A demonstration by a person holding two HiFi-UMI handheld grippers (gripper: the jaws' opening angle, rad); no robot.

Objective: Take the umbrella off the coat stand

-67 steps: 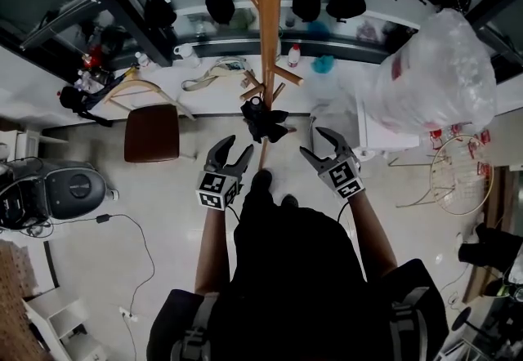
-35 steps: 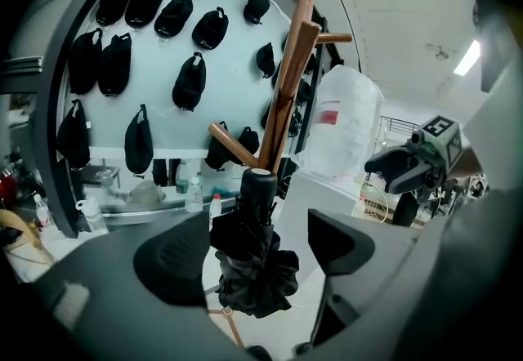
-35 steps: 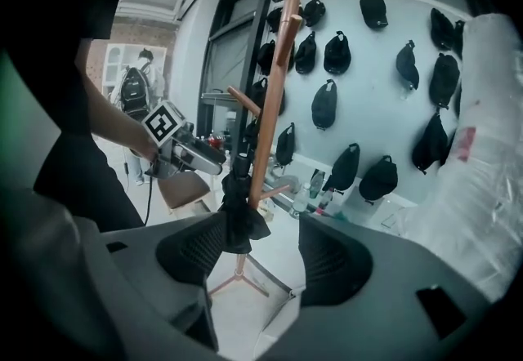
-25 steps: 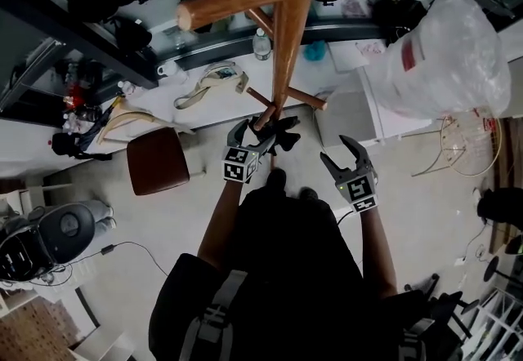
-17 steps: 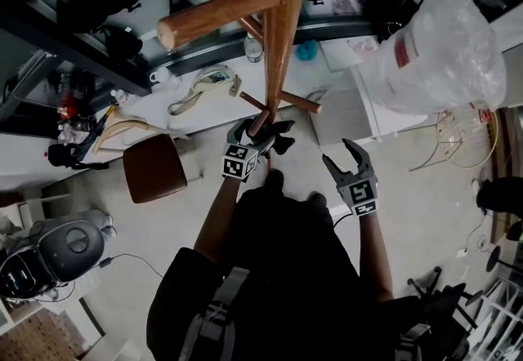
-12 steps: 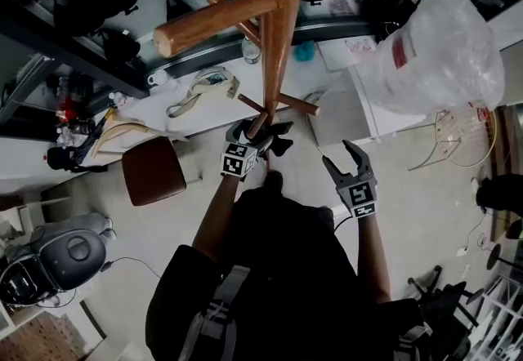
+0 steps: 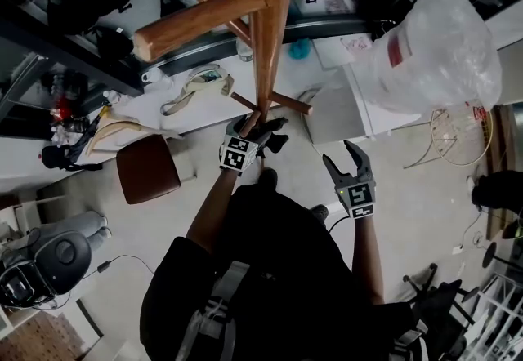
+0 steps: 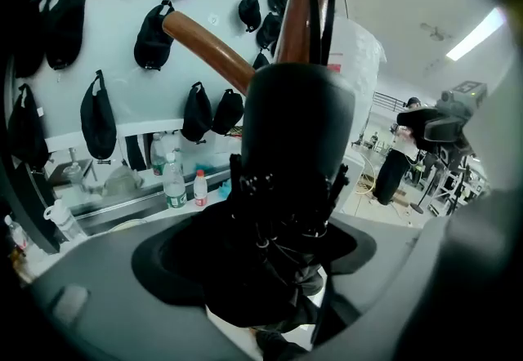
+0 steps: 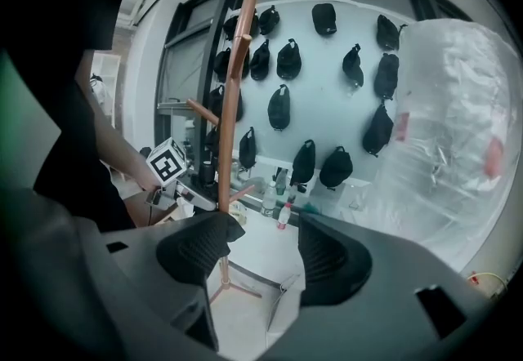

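A black folded umbrella point(image 7: 268, 137) hangs from a low peg of the wooden coat stand point(image 7: 265, 24). In the left gripper view the umbrella point(image 8: 294, 188) fills the middle, with the stand's pole point(image 8: 304, 16) rising behind it. My left gripper point(image 7: 249, 124) reaches around the umbrella. Its jaws have just been closing a little and stand wide, with the umbrella's bundle between them point(image 8: 261, 257). My right gripper point(image 7: 343, 158) is open and holds nothing, off to the right of the stand. Between its jaws point(image 9: 265, 249) I see the pole point(image 9: 223, 131) and the left hand.
A brown stool point(image 7: 147, 169) stands left of the stand's foot. A big clear plastic bag point(image 7: 433, 49) sits on a white cabinet at the right, with a wire basket point(image 7: 453, 139) beyond it. Black bags point(image 9: 282, 61) hang on the wall over a counter with bottles point(image 8: 173, 184).
The left gripper has come from in front of my body up to the umbrella and sunk a little around it. The right gripper stays open, drifting slightly sideways.
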